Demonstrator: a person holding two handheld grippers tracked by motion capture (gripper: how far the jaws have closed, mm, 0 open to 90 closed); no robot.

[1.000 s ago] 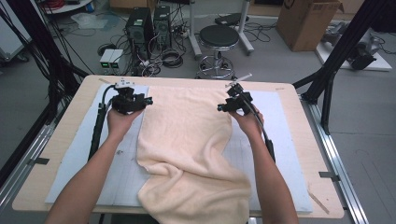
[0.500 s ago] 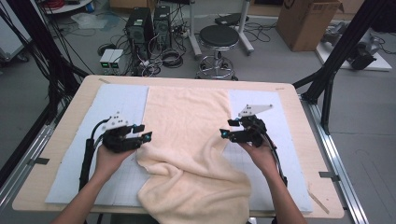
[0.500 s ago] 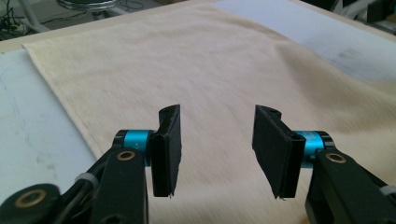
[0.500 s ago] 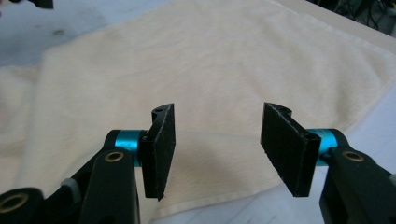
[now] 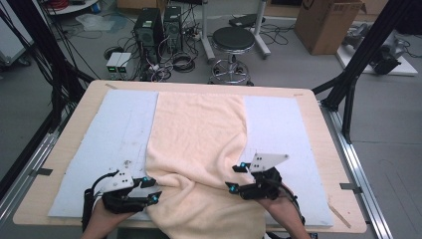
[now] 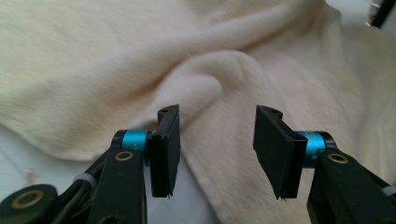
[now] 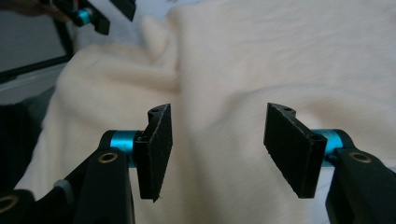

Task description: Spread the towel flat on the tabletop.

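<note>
A cream towel (image 5: 199, 134) lies along the middle of the table, flat at the far end. It is bunched into folds near the front, where it hangs over the edge. My left gripper (image 5: 152, 189) sits at the towel's near left edge, open, its jaws pointing at a raised fold (image 6: 201, 79) with nothing between them. My right gripper (image 5: 234, 177) is at the near right side, also open, its jaws hovering over the cloth (image 7: 280, 56). In the left gripper view my left gripper (image 6: 217, 154) has the towel edge just ahead of it. The left gripper (image 7: 100, 16) also appears far off in the right gripper view.
A pale blue mat (image 5: 119, 124) covers the wooden table (image 5: 318, 109) on both sides of the towel. Black frame posts (image 5: 368, 55) stand at the right and left. Beyond the far edge are a stool (image 5: 234, 40), computer boxes (image 5: 159, 25) and cables on the floor.
Both grippers have drawn back from the towel's far corners to the near edge of the table, one along each side. The far part of the towel now lies flat.
</note>
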